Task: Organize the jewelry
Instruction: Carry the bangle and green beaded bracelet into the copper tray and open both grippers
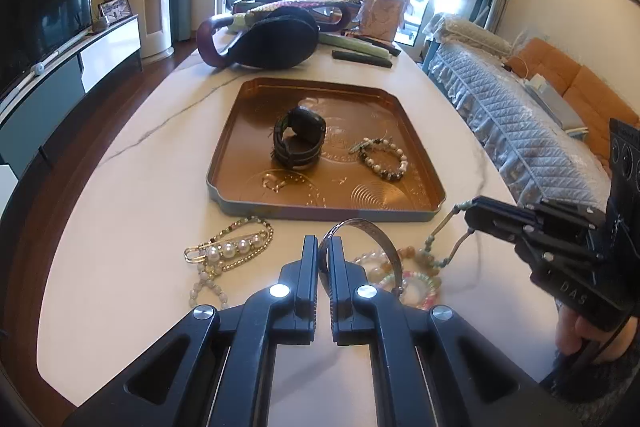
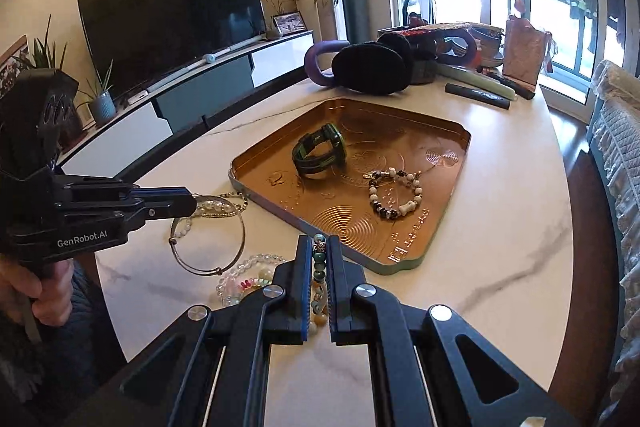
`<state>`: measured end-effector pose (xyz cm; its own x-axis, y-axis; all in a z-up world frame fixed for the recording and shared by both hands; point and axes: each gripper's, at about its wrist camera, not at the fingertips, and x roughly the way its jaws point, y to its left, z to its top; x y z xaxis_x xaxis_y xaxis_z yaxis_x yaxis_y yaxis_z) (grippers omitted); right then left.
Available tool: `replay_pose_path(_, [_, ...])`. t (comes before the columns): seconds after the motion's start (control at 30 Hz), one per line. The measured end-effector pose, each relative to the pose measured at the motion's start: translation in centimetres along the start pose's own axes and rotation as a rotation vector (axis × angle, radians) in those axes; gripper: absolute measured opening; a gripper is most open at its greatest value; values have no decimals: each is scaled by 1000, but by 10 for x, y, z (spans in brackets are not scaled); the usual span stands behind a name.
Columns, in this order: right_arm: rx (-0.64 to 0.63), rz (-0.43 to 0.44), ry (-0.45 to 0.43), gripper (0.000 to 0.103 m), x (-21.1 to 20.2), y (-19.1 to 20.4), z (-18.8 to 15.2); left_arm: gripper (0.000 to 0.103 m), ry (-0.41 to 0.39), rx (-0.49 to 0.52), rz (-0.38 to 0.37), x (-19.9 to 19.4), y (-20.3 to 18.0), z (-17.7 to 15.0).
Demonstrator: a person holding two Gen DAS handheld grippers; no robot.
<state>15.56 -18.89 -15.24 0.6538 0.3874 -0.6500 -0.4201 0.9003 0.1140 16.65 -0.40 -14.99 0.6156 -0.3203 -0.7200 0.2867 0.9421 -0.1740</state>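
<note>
**A:** What have you got in your left gripper (image 1: pixel 323 247)?

**B:** Your left gripper is closed down to a thin gap on the silver bangle (image 1: pixel 362 227). In the left wrist view the band arcs up and over toward 2 o'clock from the fingertips. In the right wrist view the bangle (image 2: pixel 208 269) hangs as a full hoop off that gripper (image 2: pixel 192 203), just above the bench (image 2: pixel 500 247).

**A:** And your right one?

**B:** Your right gripper (image 2: pixel 319 247) is pinched on the green bead bracelet (image 2: pixel 319 267); the beads run in a line between the two fingers. From the left wrist view the strand (image 1: pixel 434 251) dangles from that gripper (image 1: pixel 470 213) at 3 o'clock.

**A:** Where does the rest of the jewelry sit?

**B:** The copper tray (image 1: pixel 240 131) lies at 12 o'clock from your left gripper. In it a dark watch (image 1: pixel 298 137) stands on its closed strap, with a black-and-white bead bracelet (image 1: pixel 384 157) just beside it at its 4 o'clock, apart from it. On the bench in front of the tray, at 10 o'clock, lies a pearl hair clip (image 1: pixel 230 247) tangled with beaded strands. Pastel bead bracelets (image 1: pixel 412 283) lie under the bangle at 2 o'clock.

**A:** Anything beyond the tray?

**B:** Dark earmuffs (image 1: pixel 276 39) and a remote control (image 1: pixel 362 59) at the far end.
</note>
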Motion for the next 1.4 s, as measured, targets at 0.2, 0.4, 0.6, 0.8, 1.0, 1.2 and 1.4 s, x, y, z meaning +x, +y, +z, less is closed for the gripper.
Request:
replay_pose_path(0.2, [-6, -14, -80, 6, -32, 14, 17, 5, -88, 39, 2, -29, -15, 18])
replay_pose_path(0.4, [-46, -51, -187, 6, -70, 24, 57, 5, -147, 67, -32, -49, -24, 42])
replay_pose_path(0.6, [-25, -52, -239, 6, -80, 23, 90, 5, -228, 28, -41, -52, -18, 66])
replay_pose_path(0.8, [-15, -43, -230, 6, -58, 19, 106, 5, -175, -1, -18, -25, -5, 80])
replay_pose_path(1.0, [4, -28, -175, 6, -22, 8, 100, 5, -108, -17, -17, 7, 9, 87])
replay_pose_path(1.2, [20, -16, -130, 6, 10, -8, 105, 5, -81, -8, -24, 35, 17, 108])
replay_pose_path(1.4, [37, -52, -132, 6, 43, -31, 133, 5, -105, -3, -19, 71, 20, 153])
